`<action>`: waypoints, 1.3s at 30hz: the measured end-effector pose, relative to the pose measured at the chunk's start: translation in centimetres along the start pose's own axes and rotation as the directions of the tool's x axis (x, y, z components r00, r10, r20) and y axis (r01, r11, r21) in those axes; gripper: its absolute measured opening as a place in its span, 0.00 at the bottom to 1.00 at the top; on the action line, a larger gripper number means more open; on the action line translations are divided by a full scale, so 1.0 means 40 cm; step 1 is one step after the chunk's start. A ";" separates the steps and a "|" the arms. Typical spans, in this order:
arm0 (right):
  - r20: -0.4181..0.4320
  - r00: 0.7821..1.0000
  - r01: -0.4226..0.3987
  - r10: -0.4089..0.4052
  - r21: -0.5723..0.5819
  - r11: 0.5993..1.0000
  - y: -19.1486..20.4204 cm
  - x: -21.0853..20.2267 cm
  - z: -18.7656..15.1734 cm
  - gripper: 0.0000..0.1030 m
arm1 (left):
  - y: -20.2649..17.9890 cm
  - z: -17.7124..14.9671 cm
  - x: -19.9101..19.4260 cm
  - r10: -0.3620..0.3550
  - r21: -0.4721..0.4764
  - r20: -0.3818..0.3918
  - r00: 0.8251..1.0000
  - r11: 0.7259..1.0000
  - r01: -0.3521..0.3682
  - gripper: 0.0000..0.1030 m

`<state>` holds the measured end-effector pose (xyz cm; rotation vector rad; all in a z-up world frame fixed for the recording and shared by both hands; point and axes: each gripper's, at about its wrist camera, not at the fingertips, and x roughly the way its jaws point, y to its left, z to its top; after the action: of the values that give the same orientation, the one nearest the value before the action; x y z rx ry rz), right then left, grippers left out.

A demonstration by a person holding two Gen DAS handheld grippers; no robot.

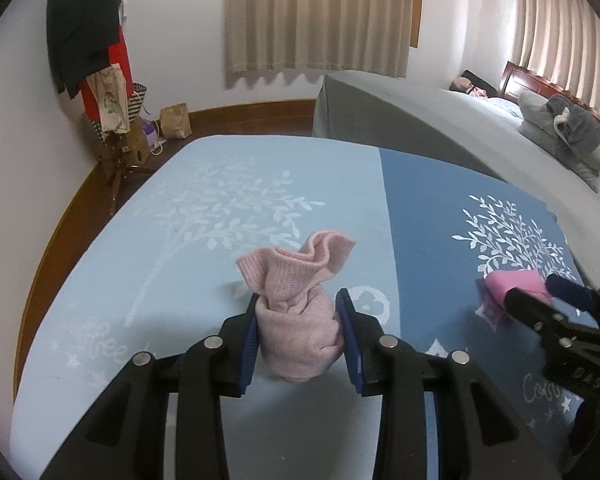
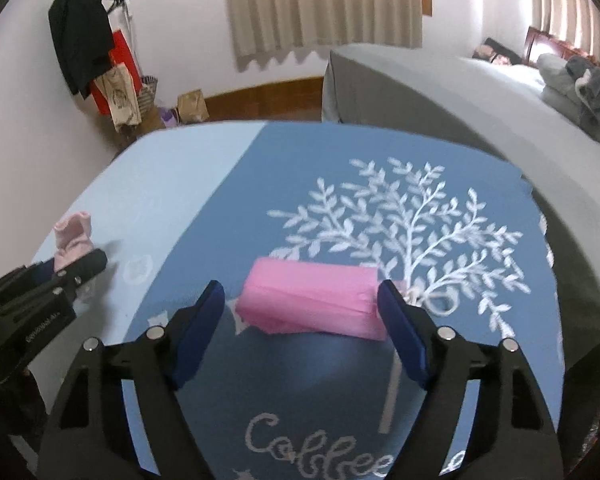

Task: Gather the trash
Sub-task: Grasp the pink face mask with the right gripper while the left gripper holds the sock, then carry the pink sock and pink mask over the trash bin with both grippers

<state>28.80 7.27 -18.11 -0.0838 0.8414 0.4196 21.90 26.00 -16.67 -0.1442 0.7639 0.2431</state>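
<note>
On blue cloth (image 2: pixel 228 184) | left gripper (image 1: pixel 300 332) squeezing pink sock (image 1: pixel 296 304) mid-bundle, soft, light | right gripper (image 2: pixel 300 320) gaping wide, gripping nothing, straddling pink pack (image 2: pixel 312 304) | pack looking squashy, grabbing across long sides

Pale pink sock (image 1: pixel 296 320): ribbed knit cloth, matt. Pink packet (image 2: pixel 312 300): smooth, papery folds. Tablecloth (image 1: pixel 180 208): woven, matt. Left gripper (image 1: pixel 300 340) matt black plastic, blue pads (image 1: pixel 350 344), shiny metal pins.
</note>
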 end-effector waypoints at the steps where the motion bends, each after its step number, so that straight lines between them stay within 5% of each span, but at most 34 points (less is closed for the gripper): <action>1: -0.012 1.000 0.000 0.000 -0.003 1.000 0.002 0.007 -0.001 0.69 | -0.001 -0.001 0.001 -0.001 0.002 -0.001 1.000 1.000 0.001 0.35; 10: -0.042 0.999 0.025 -0.025 0.000 1.000 0.012 0.030 -0.003 0.54 | -0.006 -0.003 0.009 -0.005 0.005 -0.013 1.000 1.000 0.006 0.35; 16: -0.022 1.000 -0.006 0.006 0.020 1.000 -0.004 0.016 -0.006 0.32 | -0.016 -0.005 0.003 -0.011 0.011 -0.013 1.000 1.000 0.011 0.35; 39: 0.108 0.994 0.018 -0.025 0.069 0.997 -0.132 -0.257 -0.093 0.30 | -0.225 -0.030 -0.186 -0.136 0.132 0.065 0.989 0.983 0.127 0.35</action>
<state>22.17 -1.80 -13.50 -0.0071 0.7461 0.3714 18.35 15.85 -11.94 -0.0637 0.6911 0.0730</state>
